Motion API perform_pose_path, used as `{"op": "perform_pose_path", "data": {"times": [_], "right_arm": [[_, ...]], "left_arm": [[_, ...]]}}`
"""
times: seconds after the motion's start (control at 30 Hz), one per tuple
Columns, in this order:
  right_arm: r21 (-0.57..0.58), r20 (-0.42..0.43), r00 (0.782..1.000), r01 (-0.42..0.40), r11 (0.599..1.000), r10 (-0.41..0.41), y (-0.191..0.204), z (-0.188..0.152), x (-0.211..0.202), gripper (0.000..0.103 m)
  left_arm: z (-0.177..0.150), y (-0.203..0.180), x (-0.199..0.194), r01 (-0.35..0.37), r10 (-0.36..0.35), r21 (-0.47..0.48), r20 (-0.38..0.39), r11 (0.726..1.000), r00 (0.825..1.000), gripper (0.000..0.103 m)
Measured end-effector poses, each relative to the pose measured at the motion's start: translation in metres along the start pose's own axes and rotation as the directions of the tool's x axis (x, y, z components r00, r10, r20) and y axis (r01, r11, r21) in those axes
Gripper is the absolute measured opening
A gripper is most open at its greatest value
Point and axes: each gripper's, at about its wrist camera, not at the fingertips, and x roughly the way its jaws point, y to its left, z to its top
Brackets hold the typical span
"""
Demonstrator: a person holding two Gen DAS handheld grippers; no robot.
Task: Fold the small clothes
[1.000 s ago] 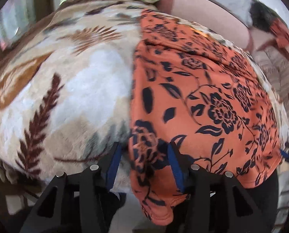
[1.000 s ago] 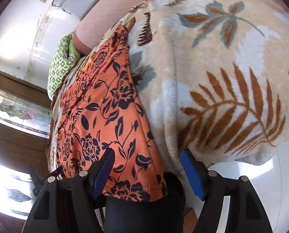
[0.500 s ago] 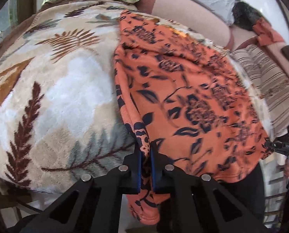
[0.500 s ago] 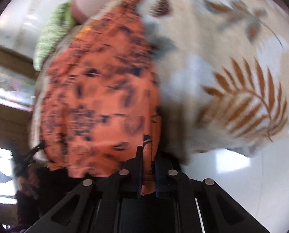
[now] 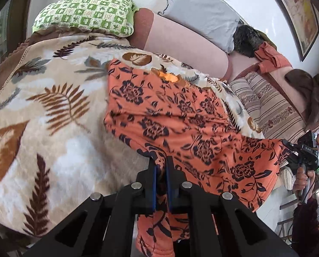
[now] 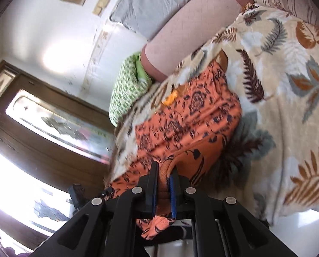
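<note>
Orange floral-print cloth garment (image 5: 181, 115) with a dark flower pattern lies spread on a plush beige blanket (image 5: 41, 115) printed with brown and grey leaves, which covers a bed or sofa. Its far part rests flat on the blanket; its near edge is raised off it, pinched at two points.

The left gripper (image 5: 161, 171) is clamped tight on a bunched fold at the near left corner, with loose cloth hanging below the jaws. The right gripper (image 6: 164, 178) is likewise closed hard on the near right corner, a hem caught between its blue pads.

The step in hand looks like bringing the near edge over toward the far edge to fold the garment in half. Doing it well likely calls for keeping both corners level and the edge taut between them, then laying it down square on the far hem so no crease forms.

Behind the blanket sit a green-and-white checked pillow (image 5: 84, 12), a pink bolster (image 5: 181, 45), a grey pillow (image 5: 202, 10) and a striped cushion (image 5: 273, 107). A framed picture (image 5: 296, 10) hangs on the white wall, and a wood-framed glazed door (image 6: 52, 128) stands to one side.
</note>
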Motion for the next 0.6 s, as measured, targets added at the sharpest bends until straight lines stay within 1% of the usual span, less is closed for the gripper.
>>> {"op": "perform_pose_path", "data": {"times": [0.13, 0.17, 0.23, 0.33, 0.47, 0.57, 0.6], "right_arm": [[0.024, 0.004, 1.0, -0.007, 1.0, 0.007, 0.001, 0.021, 0.01, 0.01], [0.024, 0.007, 1.0, -0.004, 1.0, 0.004, 0.002, 0.029, 0.012, 0.01], [0.024, 0.019, 1.0, -0.006, 1.0, 0.006, 0.007, 0.048, 0.018, 0.009], [0.028, 0.039, 0.999, -0.002, 1.0, 0.001, 0.009, 0.078, 0.028, 0.01], [0.047, 0.063, 0.998, 0.017, 0.999, -0.02, 0.007, 0.13, 0.063, 0.009], [0.084, 0.076, 0.995, 0.053, 0.995, -0.059, -0.005, 0.171, 0.101, 0.01], [0.1, 0.082, 0.994, 0.07, 0.993, -0.078, -0.012, 0.184, 0.117, 0.01]], "left_arm": [[0.021, -0.001, 0.005, 0.011, -0.011, 0.007, -0.009, 1.0, 1.0, 0.007], [0.03, -0.001, 0.007, 0.013, -0.013, 0.006, -0.009, 1.0, 1.0, 0.007], [0.044, 0.002, 0.01, 0.021, -0.021, -0.002, -0.006, 1.0, 1.0, 0.007], [0.075, 0.013, 0.022, 0.032, -0.032, -0.032, 0.0, 0.999, 0.999, 0.007], [0.117, 0.035, 0.048, 0.018, -0.019, -0.068, -0.001, 0.998, 1.0, 0.007], [0.154, 0.067, 0.081, -0.003, 0.002, -0.135, -0.014, 0.991, 1.0, 0.007], [0.162, 0.076, 0.09, -0.01, 0.008, -0.154, -0.018, 0.988, 1.0, 0.007]]}}
